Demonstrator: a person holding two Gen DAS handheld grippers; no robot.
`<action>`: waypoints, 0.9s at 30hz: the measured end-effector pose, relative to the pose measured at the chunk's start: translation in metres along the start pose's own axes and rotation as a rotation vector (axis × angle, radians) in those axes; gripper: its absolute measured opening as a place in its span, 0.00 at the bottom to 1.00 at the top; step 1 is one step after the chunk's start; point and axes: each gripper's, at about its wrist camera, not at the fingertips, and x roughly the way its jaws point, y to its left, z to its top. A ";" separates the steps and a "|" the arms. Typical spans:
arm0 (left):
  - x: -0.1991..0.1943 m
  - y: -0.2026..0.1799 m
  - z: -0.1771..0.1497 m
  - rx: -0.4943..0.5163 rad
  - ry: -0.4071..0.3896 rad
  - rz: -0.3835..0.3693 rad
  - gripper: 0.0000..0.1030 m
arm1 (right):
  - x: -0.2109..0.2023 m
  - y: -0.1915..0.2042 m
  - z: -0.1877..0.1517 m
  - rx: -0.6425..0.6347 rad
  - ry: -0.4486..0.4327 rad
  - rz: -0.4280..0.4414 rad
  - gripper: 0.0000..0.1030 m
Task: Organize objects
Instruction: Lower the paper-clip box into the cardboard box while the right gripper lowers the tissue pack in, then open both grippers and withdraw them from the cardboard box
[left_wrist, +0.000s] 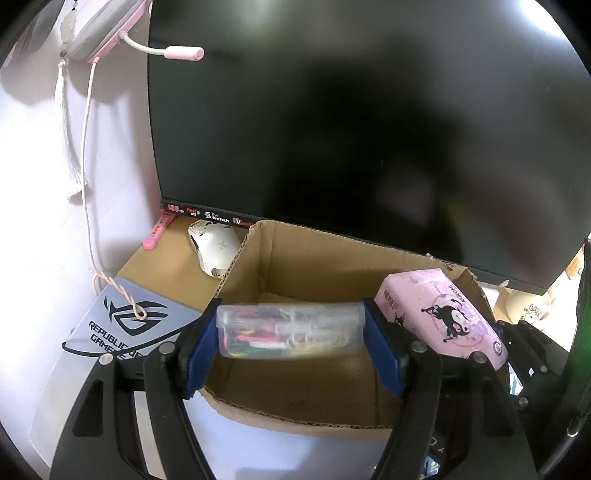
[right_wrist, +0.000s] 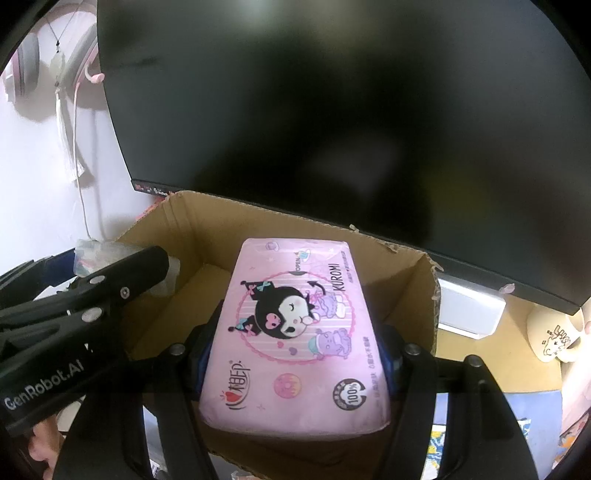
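Observation:
An open cardboard box (left_wrist: 306, 258) stands on the desk in front of a dark monitor; it also shows in the right wrist view (right_wrist: 192, 225). My left gripper (left_wrist: 291, 332) is shut on a clear plastic case (left_wrist: 288, 328) of colourful small items and holds it over the box opening. My right gripper (right_wrist: 295, 354) is shut on a pink Kuromi tissue pack (right_wrist: 295, 332) and holds it over the box. The pack also shows at the right in the left wrist view (left_wrist: 443, 314). The left gripper and its case (right_wrist: 92, 254) appear at the left in the right wrist view.
A large black monitor (left_wrist: 369, 129) rises right behind the box. A white mouse (left_wrist: 214, 251) and a pink pen (left_wrist: 159, 232) lie behind it on the left. A grey ROG mat (left_wrist: 122, 325) lies at the left. A cream mug (right_wrist: 554, 339) stands at the right. A pink headset (left_wrist: 107, 29) hangs on the wall.

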 end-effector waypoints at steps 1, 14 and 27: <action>-0.003 0.000 0.000 0.001 -0.009 0.006 0.70 | -0.006 -0.003 -0.002 -0.002 0.000 -0.001 0.70; -0.048 0.002 0.009 -0.006 -0.103 0.030 0.98 | -0.042 -0.015 -0.004 0.018 -0.064 0.029 0.94; -0.071 0.003 0.010 0.002 -0.120 0.072 1.00 | -0.061 -0.007 0.001 -0.038 -0.139 0.031 1.00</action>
